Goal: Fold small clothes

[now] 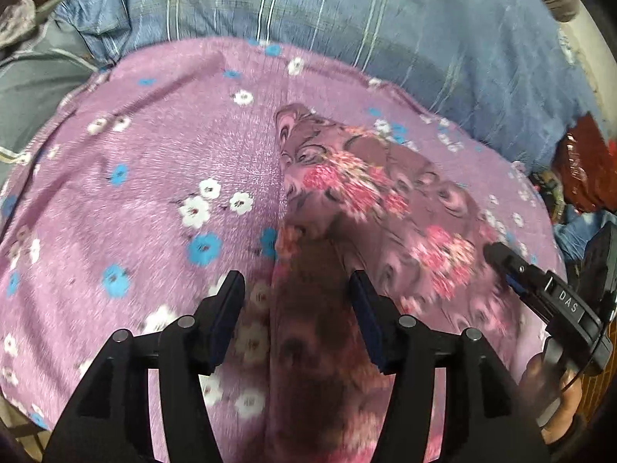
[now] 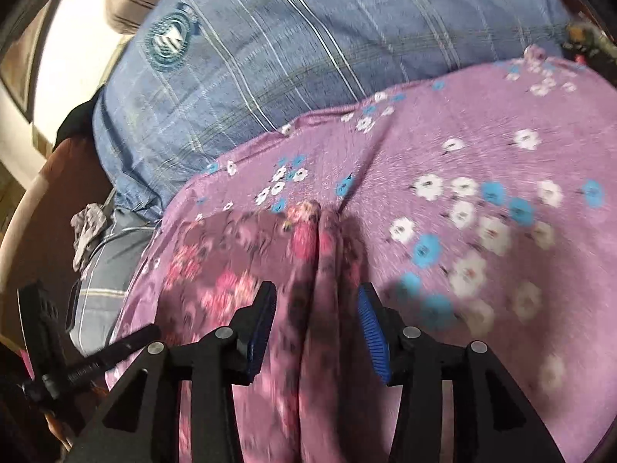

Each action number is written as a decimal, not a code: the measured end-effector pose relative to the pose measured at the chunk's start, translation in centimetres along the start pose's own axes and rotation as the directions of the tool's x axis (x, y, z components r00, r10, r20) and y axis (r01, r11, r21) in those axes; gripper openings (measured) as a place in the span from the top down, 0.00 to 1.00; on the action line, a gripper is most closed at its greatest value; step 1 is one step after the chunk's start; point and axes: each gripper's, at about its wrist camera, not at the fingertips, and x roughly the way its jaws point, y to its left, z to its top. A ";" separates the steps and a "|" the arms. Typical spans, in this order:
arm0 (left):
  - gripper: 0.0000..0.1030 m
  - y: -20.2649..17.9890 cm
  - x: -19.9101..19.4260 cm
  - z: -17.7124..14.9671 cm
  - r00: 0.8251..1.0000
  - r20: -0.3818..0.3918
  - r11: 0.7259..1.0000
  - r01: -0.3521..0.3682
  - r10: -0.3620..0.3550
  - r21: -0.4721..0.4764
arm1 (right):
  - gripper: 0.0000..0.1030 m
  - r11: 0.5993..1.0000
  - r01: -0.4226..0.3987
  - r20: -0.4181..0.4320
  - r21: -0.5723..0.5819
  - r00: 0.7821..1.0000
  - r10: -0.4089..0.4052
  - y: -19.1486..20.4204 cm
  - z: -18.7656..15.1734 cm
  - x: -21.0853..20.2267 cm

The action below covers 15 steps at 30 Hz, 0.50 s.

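- Blue striped bedding [image 1: 385, 19] lies behind and under everything; the lilac cloth is my landmark.
- Lilac cloth [image 1: 154, 154], printed with white and blue flowers, is spread nearly flat over the bedding.
- Mauve garment [image 1: 385, 200] with pink flowers lies on the lilac cloth, bunched into a ridge; I judge the folding barely begun, with flattening and folding left.
- Left gripper [image 1: 297, 320] hovers low over the garment's near end, jaws wide apart, holding nothing.
- Right gripper [image 2: 318, 320] straddles the ridge, jaws apart, not visibly pinching it.
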 end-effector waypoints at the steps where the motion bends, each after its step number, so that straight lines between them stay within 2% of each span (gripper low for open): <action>1: 0.46 -0.1 0.5 0.4 1.000 -0.017 1.000 0.017 -0.017 -0.015 | 0.55 1.000 -0.001 -0.020 0.014 1.000 0.001 0.0 0.6 1.0; 2: 0.46 -0.1 0.8 0.7 0.999 -0.024 0.999 0.029 -0.030 -0.023 | 0.61 1.000 -0.011 -0.042 0.024 0.999 0.012 0.0 1.3 2.0; 3: 0.46 -0.3 1.0 1.1 0.999 -0.023 0.999 0.037 -0.038 -0.026 | 0.87 1.000 -0.028 -0.053 0.010 0.998 0.028 0.4 1.8 2.5; 4: 0.46 -0.6 1.0 1.5 0.999 -0.013 0.999 0.034 -0.035 -0.019 | 0.91 0.999 -0.036 -0.043 -0.024 0.998 0.035 1.1 2.1 2.5; 6: 0.46 -1.2 1.6 2.3 1.000 0.008 1.000 0.001 -0.001 0.002 | 0.91 0.991 -0.072 0.012 -0.109 0.997 0.074 2.4 2.3 1.5; 8: 0.42 -1.1 3.0 2.8 1.000 -0.008 1.000 0.002 -0.002 -0.009 | 0.91 0.985 -0.062 0.048 -0.163 0.996 0.070 2.8 2.0 1.0; 10: 0.37 -0.5 4.8 3.3 0.998 -0.049 0.998 0.030 -0.032 -0.047 | 0.91 0.989 -0.004 0.004 -0.148 1.000 0.005 1.6 1.7 2.7; 11: 0.37 0.0 4.8 3.4 0.997 -0.045 0.996 0.052 -0.056 -0.076 | 0.91 0.992 0.015 -0.038 -0.127 0.999 -0.020 0.7 1.6 3.9; 13: 0.37 0.2 4.0 3.6 0.996 -0.051 0.995 0.066 -0.070 -0.072 | 0.92 0.998 -0.051 -0.040 -0.046 0.998 0.050 -0.9 1.5 3.9; 14: 0.37 0.5 3.2 3.4 0.996 -0.049 0.995 0.072 -0.075 -0.065 | 0.89 0.998 -0.057 -0.044 -0.026 0.997 0.056 -0.9 1.7 3.4; 15: 0.37 0.5 2.6 3.3 0.996 -0.046 0.995 0.075 -0.078 -0.061 | 0.81 0.998 -0.052 -0.040 -0.018 0.998 0.051 -0.8 1.8 2.7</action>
